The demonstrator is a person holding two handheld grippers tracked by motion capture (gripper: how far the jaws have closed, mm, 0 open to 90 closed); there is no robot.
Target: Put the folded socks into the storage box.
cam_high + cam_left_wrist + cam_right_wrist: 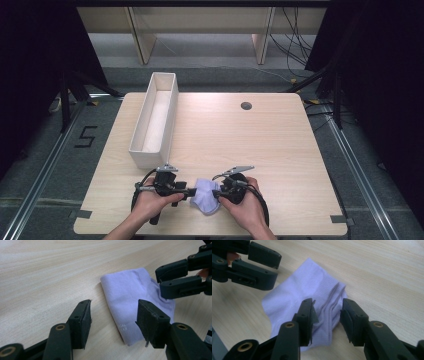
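High view adds box [154, 120] beyond cloth [206, 196].

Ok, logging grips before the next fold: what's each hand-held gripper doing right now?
Left hand-held gripper: open, holding nothing, jaws over the edge of the lilac cloth.
Right hand-held gripper: open, jaws astride the cloth's bunched edge.
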